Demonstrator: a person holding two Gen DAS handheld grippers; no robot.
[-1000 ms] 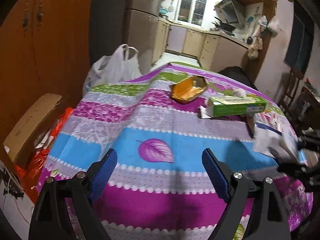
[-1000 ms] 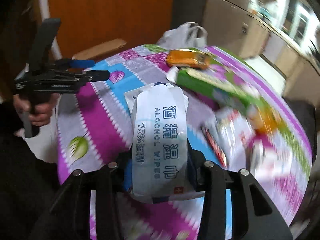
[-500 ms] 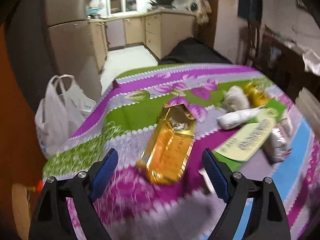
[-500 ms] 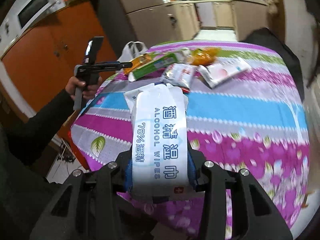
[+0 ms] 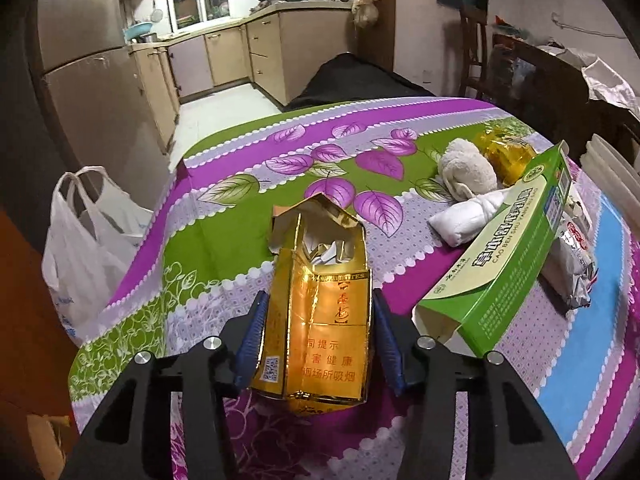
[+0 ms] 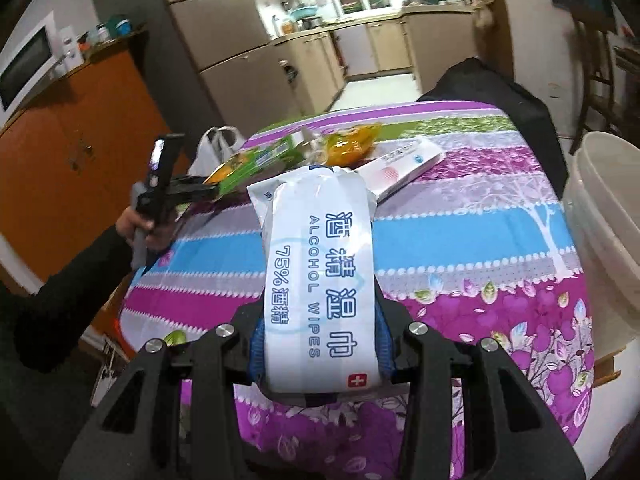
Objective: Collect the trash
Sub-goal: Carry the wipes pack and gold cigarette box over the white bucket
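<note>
A gold cigarette pack (image 5: 320,320) is clamped by the left claw (image 5: 318,340); an alcohol wipes pack (image 6: 320,280) is gripped by the right claw (image 6: 320,344).

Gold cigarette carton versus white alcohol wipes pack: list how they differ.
The gold cigarette carton is torn-open cardboard, held in the left gripper. The white alcohol wipes pack is soft plastic with blue print and looks intact, held in the right gripper. Both are clamped between blue pads.
</note>
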